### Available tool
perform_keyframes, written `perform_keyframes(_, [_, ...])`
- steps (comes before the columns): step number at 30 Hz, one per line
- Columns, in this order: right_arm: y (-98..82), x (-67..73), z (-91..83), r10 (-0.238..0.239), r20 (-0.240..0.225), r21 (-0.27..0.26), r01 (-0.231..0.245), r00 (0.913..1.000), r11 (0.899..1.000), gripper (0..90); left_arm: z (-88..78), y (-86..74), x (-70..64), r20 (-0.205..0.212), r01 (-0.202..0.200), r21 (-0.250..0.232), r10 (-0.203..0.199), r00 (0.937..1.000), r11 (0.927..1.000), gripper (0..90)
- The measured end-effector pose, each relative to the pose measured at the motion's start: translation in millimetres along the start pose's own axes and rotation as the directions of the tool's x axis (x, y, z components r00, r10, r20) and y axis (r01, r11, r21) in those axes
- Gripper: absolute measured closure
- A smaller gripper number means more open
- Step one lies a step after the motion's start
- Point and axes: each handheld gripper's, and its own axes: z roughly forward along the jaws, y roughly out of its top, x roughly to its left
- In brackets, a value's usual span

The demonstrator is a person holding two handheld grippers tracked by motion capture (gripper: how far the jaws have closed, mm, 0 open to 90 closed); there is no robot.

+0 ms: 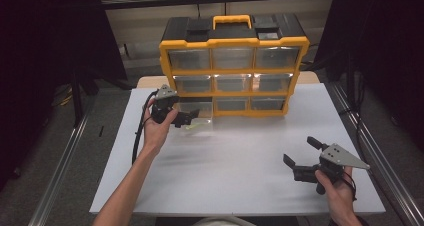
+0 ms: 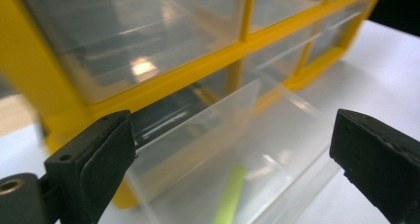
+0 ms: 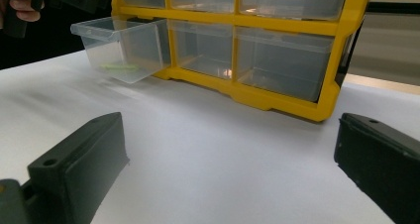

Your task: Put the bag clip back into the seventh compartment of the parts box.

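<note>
Inside clear pulled-out drawer (image 2: 277,135) — yellow-green stick (image 2: 231,194).

The left gripper (image 1: 186,117) is held in the left hand (image 1: 157,131), the forearm stretched forward from the bottom edge; its jaws are spread wide apart. The right gripper (image 1: 300,152) is gripped by the right hand (image 1: 336,186), low at the right, jaws likewise parted and pointed leftward.

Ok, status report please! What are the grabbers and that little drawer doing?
Left gripper open, jaws either side of the pulled-out clear drawer. Green stick lying inside it. Right gripper open, empty, over the white table. Nothing in the way.
</note>
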Motion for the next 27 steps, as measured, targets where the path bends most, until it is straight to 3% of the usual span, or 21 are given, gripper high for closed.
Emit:
perform_keyframes(3, [0.3, 0.4, 0.2, -0.003, 0.003, -0.003, 0.003, 1.0000, 1.000, 0.0, -5.9, -8.1, -1.5, -0.027, 0.020, -0.066, -0.022, 0.9994, 0.9976, 3.8])
perform_keyframes(5, [0.1, 0.3, 0.3, -0.002, 0.003, -0.002, 0.002, 1.0000, 1.000, 0.0, -10.9, -13.8, -3.5, -0.086, 0.034, -0.131, -0.045, 0.9953, 0.9908, 3.5])
perform_keyframes(8, [0.2, -0.1, 0.9, 0.000, 0.005, -0.001, 0.000, 1.0000, 1.000, 0.0, -15.3, -17.3, -2.3, -0.080, 0.034, -0.166, -0.048, 0.9957, 0.9855, 3.0])
perform_keyframes(11, [0.1, 0.3, 0.9, -0.002, 0.007, -0.002, 0.002, 1.0000, 1.000, 0.0, -21.1, -22.7, -4.4, -0.108, 0.012, -0.182, -0.032, 0.9936, 0.9833, 3.0])
perform_keyframes(12, [0.1, 0.3, 0.6, -0.005, 0.006, -0.001, 0.005, 1.0000, 1.000, 0.0, -22.2, -26.1, -4.2, -0.097, 0.005, -0.202, -0.025, 0.9949, 0.9794, 2.9])
perform_keyframes(13, [0.1, 0.3, 0.3, -0.005, 0.005, -0.001, 0.005, 1.0000, 1.000, 0.0, -24.4, -29.1, -5.0, -0.095, 0.011, -0.193, -0.030, 0.9950, 0.9812, 3.1])
perform_keyframes(15, [0.1, 0.2, 0.6, -0.003, 0.007, -0.001, 0.003, 1.0000, 1.000, 0.0, -27.2, -36.3, -5.1, -0.083, 0.018, -0.227, -0.038, 0.9958, 0.9736, 3.1])
perform_keyframes(18, [0.1, 0.4, 1.0, 0.001, 0.008, -0.001, -0.001, 1.0000, 1.000, 0.0, -32.8, -43.3, -3.9, -0.101, 0.005, -0.210, -0.027, 0.9945, 0.9778, 3.1])
perform_keyframes(19, [0.1, 0.3, 1.1, -0.001, 0.008, -0.002, 0.001, 1.0000, 1.000, 0.0, -34.3, -47.8, -3.5, -0.087, 0.020, -0.230, -0.041, 0.9953, 0.9731, 3.0])
perform_keyframes(20, [0.1, 0.2, 1.2, -0.001, 0.010, -0.002, 0.001, 1.0000, 1.000, 0.0, -36.2, -50.1, -4.6, -0.117, 0.022, -0.221, -0.049, 0.9920, 0.9750, 3.2])
perform_keyframes(22, [0.1, 0.3, 1.3, -0.002, 0.007, 0.000, 0.002, 1.0000, 1.000, 0.0, -40.8, -57.7, -3.4, -0.122, 0.025, -0.229, -0.054, 0.9911, 0.9731, 3.4])
perform_keyframes(24, [0.1, 0.2, 1.4, -0.006, 0.004, -0.002, 0.006, 1.0000, 1.000, 0.0, -44.5, -62.3, -3.4, -0.128, 0.052, -0.224, -0.082, 0.9883, 0.9733, 3.5])
perform_keyframes(25, [0.0, 0.4, 1.4, -0.006, 0.008, -0.003, 0.006, 1.0000, 1.000, 0.0, -45.7, -64.2, -4.6, -0.125, 0.092, -0.225, -0.122, 0.9846, 0.9701, 2.9])
perform_keyframes(27, [0.0, 0.5, 1.3, -0.011, 0.003, -0.004, 0.011, 0.9999, 1.000, 0.0, -49.7, -69.9, -3.6, -0.119, 0.092, -0.238, -0.123, 0.9852, 0.9670, 2.7])
